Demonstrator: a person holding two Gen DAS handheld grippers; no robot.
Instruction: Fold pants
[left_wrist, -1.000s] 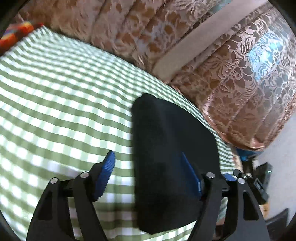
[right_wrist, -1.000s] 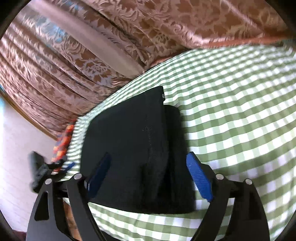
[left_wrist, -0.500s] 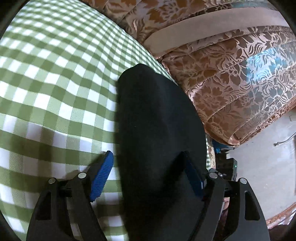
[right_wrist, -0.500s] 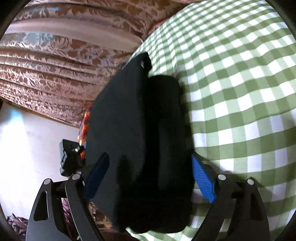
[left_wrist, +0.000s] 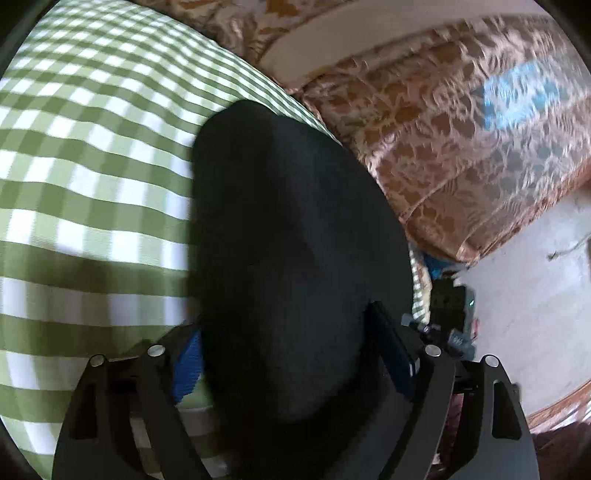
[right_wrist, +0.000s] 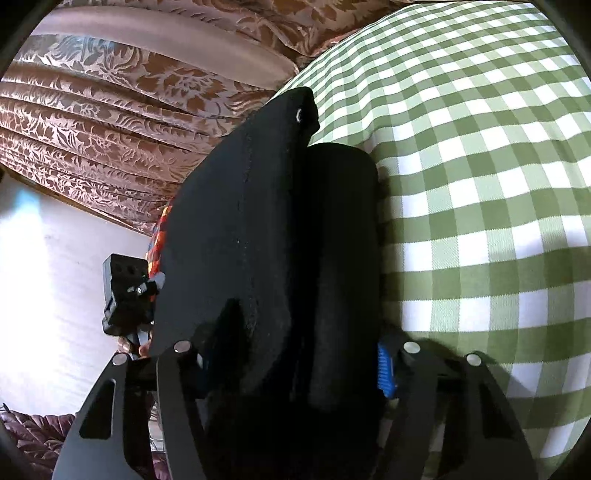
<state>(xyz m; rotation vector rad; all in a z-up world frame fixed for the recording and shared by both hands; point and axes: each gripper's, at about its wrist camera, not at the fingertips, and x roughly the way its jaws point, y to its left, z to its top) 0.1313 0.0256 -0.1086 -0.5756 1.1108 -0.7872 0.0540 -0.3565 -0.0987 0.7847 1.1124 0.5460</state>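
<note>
The folded black pants (left_wrist: 295, 240) lie on a green-and-white checked cloth (left_wrist: 92, 184). My left gripper (left_wrist: 291, 354) has its blue-padded fingers either side of the bundle's near end, pressed against it. In the right wrist view the pants (right_wrist: 266, 229) show as stacked folds with a small metal rivet near the far corner. My right gripper (right_wrist: 295, 362) also has its fingers closed in against the other end of the bundle. The bundle hides most of each pad.
Brown floral curtains (left_wrist: 461, 129) hang behind the cloth-covered surface, also in the right wrist view (right_wrist: 110, 110). The other gripper's body (right_wrist: 125, 291) shows at the far end of the pants. Pale floor (left_wrist: 535, 277) lies beyond the surface's edge.
Both grippers have moved forward over the ends of the folded pants and closed from wide open onto the bundle. The pants now fill the space between the fingers.
</note>
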